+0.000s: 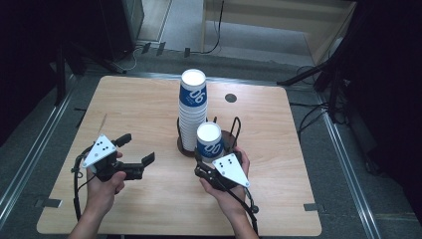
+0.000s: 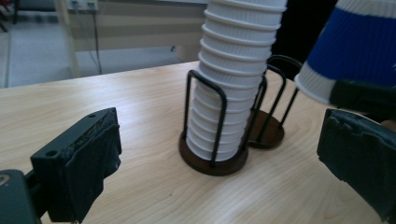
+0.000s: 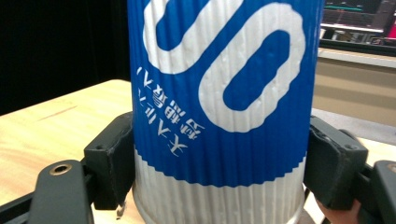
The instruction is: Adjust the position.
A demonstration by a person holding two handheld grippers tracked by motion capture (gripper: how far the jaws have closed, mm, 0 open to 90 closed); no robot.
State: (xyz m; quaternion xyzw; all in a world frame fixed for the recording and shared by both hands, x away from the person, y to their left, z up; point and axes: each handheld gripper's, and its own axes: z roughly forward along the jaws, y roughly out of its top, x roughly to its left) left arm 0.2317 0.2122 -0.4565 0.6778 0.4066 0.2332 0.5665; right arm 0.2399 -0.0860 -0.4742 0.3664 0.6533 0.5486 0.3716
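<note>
your right gripper [image 1: 211, 160] clamps an upside-down blue-and-white ribbed paper cup [image 1: 209, 140] just beside the tall stack of cups [image 1: 192, 107] in the black wire holder [image 2: 212, 156]; your left gripper [image 1: 137, 152] hangs wide open, empty.

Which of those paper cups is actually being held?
The single upside-down blue-and-white cup, clamped between the right gripper's jaws. The other cups sit nested in the tall stack in the wire holder, untouched.

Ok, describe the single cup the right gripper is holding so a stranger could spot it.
On the wooden table, find the black wire cup holder near the middle. The single cup sits upside down just in front of the tall cup stack, clamped by the right gripper; unlike the stack, it stands alone.
</note>
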